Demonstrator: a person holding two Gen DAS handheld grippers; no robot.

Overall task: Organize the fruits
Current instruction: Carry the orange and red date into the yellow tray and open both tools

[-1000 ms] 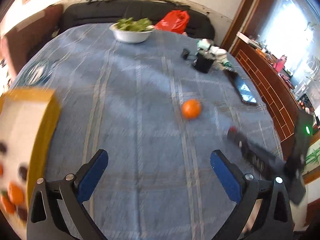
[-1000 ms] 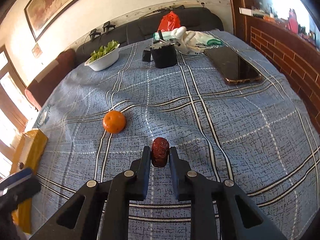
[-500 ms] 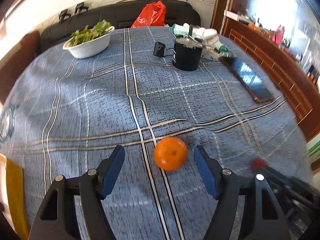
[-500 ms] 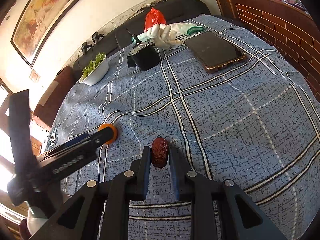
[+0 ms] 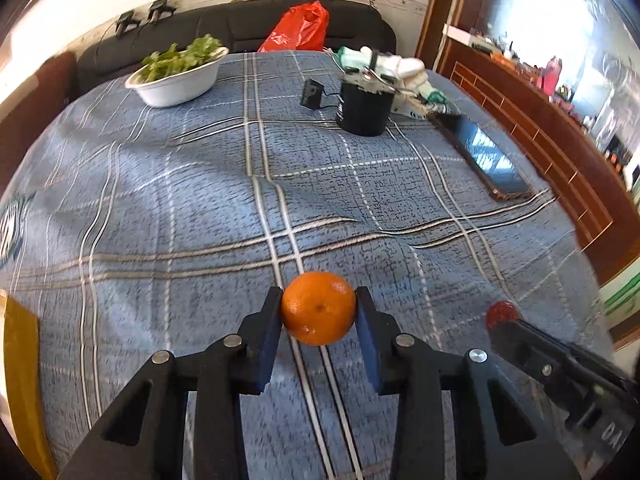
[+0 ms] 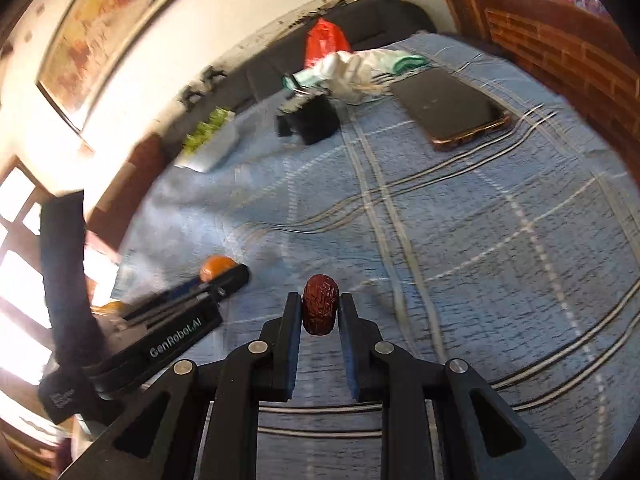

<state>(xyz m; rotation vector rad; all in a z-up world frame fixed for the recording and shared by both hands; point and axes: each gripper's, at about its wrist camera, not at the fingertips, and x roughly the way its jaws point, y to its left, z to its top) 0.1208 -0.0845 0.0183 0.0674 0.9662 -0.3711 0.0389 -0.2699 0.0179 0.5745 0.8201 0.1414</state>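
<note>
Our left tool (image 5: 318,312) has just been closing and now pinches the orange (image 5: 318,314) at its round middle; it may roll. Our right tool (image 6: 320,312) pinches a small wrinkly date (image 6: 320,310), light and soft.

The desk (image 5: 360,200) is covered in matt woven cloth. A dimpled, slightly glossy peel is seen on the orange (image 5: 318,308), a wrinkled, shiny skin on the date (image 6: 320,304). The phone (image 5: 486,156) is glass-glossy; the red bag (image 5: 300,28) looks like shiny plastic.
</note>
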